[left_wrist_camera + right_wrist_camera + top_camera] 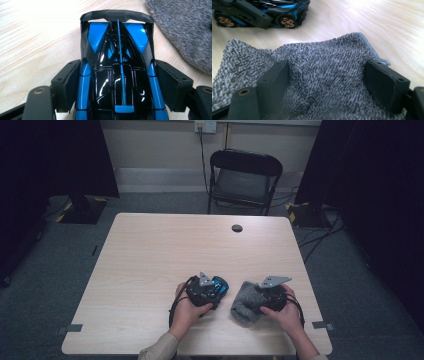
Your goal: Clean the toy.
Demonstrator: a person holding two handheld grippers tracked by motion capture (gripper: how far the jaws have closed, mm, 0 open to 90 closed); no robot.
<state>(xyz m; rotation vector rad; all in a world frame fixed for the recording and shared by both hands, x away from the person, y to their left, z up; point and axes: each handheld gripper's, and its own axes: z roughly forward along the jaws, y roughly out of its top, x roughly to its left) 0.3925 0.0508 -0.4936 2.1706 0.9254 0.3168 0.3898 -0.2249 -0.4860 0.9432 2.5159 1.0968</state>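
— Grippers first: what do we have in our left gripper?

— We have the glossy blue-and-black plastic toy race car between its two black pads, which sit against the car's flanks on both sides, so we are clamped on it; the jaws stand fairly wide because the body is wide. From above, the car sits on the pale wooden table, near its front edge, under our left hand

— And our right gripper?

— Its jaws are spread wide over the grey, fuzzy terry cloth, one pad at each side, with the fabric bunched between them; we cannot tell whether the pads press on it. That cloth lies on the table just beside the car, at its right in the high view, partly under our right hand
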